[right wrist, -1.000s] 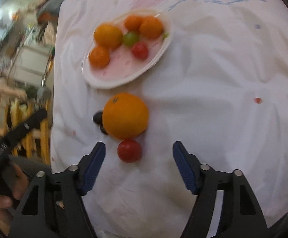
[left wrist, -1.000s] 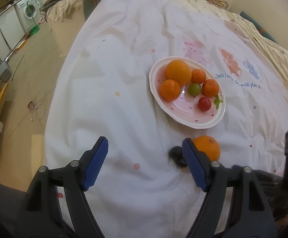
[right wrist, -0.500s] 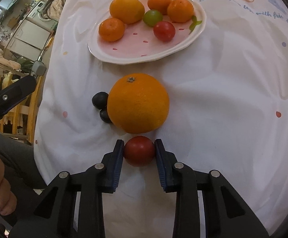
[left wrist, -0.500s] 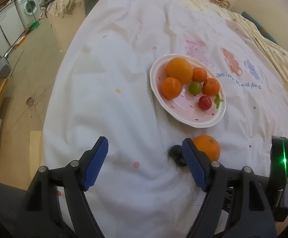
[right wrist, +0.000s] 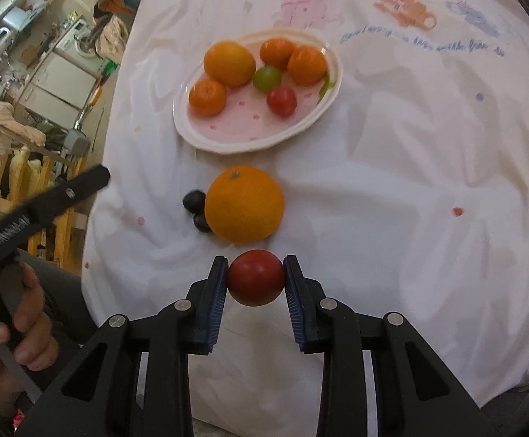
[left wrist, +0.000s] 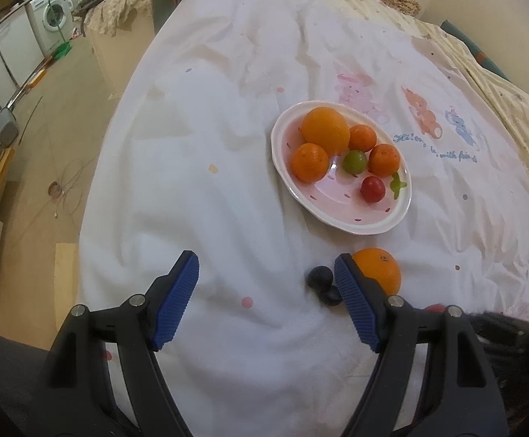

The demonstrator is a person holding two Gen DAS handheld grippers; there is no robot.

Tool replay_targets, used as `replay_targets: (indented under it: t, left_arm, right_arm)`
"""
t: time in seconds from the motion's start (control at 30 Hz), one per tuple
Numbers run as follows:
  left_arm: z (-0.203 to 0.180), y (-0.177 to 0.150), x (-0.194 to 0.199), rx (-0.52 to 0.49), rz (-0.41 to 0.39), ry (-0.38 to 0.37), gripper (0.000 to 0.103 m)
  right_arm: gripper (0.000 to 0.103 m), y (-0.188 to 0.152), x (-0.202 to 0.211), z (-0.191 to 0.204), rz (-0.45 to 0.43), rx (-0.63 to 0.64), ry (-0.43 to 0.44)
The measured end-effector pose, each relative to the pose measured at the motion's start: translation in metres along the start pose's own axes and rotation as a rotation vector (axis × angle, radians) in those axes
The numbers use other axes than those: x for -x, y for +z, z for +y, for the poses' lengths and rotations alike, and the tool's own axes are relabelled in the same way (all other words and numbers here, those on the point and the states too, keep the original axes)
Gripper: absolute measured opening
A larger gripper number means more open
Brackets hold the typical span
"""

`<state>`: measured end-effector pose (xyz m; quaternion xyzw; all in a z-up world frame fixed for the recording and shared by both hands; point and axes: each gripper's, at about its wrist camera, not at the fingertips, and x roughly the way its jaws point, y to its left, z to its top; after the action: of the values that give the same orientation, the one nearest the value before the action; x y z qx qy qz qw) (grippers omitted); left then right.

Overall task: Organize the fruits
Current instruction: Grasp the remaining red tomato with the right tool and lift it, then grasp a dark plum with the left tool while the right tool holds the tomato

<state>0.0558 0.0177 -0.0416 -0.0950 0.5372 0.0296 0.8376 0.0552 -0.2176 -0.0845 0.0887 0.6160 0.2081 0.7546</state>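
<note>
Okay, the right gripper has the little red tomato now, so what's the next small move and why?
Probably lift the right gripper, shut on the small red tomato, and carry it over the large loose orange toward the bare front of the pink oval plate. That orange sits directly between the tomato and the plate.

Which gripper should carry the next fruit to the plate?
Right. The right gripper is already shut on the red tomato, with the plate straight ahead past the loose orange. The left gripper is open and holds nothing.
</note>
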Motion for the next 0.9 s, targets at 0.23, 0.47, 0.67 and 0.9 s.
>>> replay_targets:
  t: [0.23,0.47,0.67,0.9]
  left_arm:
    - [0.001,0.000,0.000,0.002,0.005,0.009,0.074]
    - [-0.001,-0.003,-0.007,-0.023,0.012,0.052,0.074]
    - [0.001,-0.006,-0.016,-0.039,0.028,0.083,0.074]
    - [-0.003,-0.017,-0.047,-0.050,0.150,0.111,0.074]
  right_arm:
    - [0.033,0.012,0.024,-0.006,-0.075,0.004,-0.011]
    - [0.033,0.013,0.037,-0.026,-0.155,-0.096,0.051]
    - [0.033,0.018,0.053,-0.037,-0.231,-0.170,0.078]
    - [0.033,0.021,0.053,-0.044,-0.240,-0.216,0.097]
